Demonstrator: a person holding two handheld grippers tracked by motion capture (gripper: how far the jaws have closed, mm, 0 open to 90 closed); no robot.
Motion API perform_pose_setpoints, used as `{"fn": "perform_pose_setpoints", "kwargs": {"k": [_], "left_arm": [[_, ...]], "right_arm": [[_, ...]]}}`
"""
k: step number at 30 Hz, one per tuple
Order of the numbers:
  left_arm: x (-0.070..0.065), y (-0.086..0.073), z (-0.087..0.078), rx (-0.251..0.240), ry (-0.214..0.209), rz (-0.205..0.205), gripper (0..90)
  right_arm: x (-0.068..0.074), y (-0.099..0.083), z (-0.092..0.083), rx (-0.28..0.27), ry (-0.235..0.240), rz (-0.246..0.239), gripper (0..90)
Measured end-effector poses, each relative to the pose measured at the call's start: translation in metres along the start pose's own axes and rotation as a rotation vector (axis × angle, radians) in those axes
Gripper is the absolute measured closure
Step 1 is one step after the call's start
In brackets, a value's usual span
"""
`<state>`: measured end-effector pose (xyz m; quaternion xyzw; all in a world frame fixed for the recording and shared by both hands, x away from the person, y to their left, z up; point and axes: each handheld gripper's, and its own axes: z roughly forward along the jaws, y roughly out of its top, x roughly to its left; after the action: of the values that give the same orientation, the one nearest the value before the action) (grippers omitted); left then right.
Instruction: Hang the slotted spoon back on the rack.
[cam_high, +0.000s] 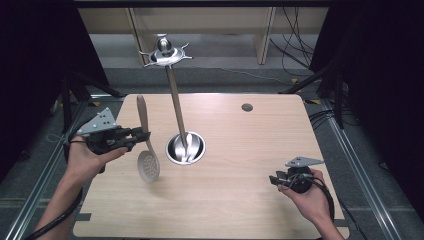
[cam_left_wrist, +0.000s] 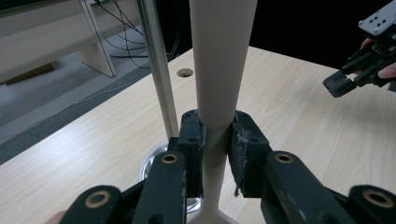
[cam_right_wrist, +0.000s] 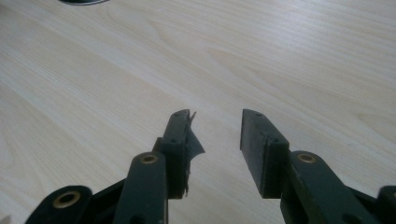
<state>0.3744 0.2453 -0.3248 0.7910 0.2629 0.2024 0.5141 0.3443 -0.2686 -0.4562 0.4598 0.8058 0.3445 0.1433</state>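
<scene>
Counter (cam_high: 240, 150): light wood, its near-left corner cut off by the high view's bottom edge; small round hole (cam_high: 247, 107) near the far edge.

Stand (cam_high: 174, 95): steel pole rising from a round base at counter centre, spoked top with a knob. What lies in the base dish is hard to make out. In the left gripper view the pole's top is cut off and the base is mostly hidden behind the jaws.

Spoon (cam_high: 146, 145): beige, slotted, held off the counter left of the stand. Long axis near vertical, handle up and leaning slightly away, perforated bowl down. In the left gripper view the bowl is out of frame below.

Left gripper (cam_high: 142, 134): jaws pinching the spoon handle at mid-length, pointing right toward the stand. Left hand (cam_high: 90, 159) wraps the body, forearm entering from bottom left.

Right gripper (cam_high: 274, 179): low over the near-right counter, pointing left, jaws spread with nothing between them. One pad's (cam_right_wrist: 184, 140) lining looks torn. Right hand (cam_high: 310, 197) cups it from below.
</scene>
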Motion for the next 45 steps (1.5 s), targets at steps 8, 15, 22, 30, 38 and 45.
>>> {"fn": "perform_pose_setpoints", "kwargs": {"k": [8, 15, 22, 30, 38, 45], "left_arm": [[0.004, 0.002, -0.004, -0.019, 0.007, -0.01, 75.2], [0.007, 0.006, -0.009, -0.034, 0.013, -0.016, 75.2], [0.01, 0.01, -0.011, -0.034, 0.019, -0.015, 75.1], [0.013, 0.013, -0.01, -0.037, 0.018, -0.016, 75.1], [0.017, 0.015, -0.01, -0.037, 0.02, -0.025, 75.1], [0.021, 0.018, -0.01, -0.032, 0.02, -0.023, 75.1]], "right_arm": [[0.001, 0.0, -0.001, 0.01, -0.002, 0.01, 63.2], [0.001, 0.0, 0.0, 0.02, 0.0, 0.019, 62.9], [0.002, 0.0, -0.001, 0.019, -0.003, 0.034, 62.9], [0.001, 0.0, 0.0, 0.008, -0.005, 0.023, 62.8], [0.001, 0.0, 0.0, 0.008, -0.006, 0.025, 62.7], [0.0, 0.0, 0.0, -0.003, -0.009, 0.006, 62.7]]}}
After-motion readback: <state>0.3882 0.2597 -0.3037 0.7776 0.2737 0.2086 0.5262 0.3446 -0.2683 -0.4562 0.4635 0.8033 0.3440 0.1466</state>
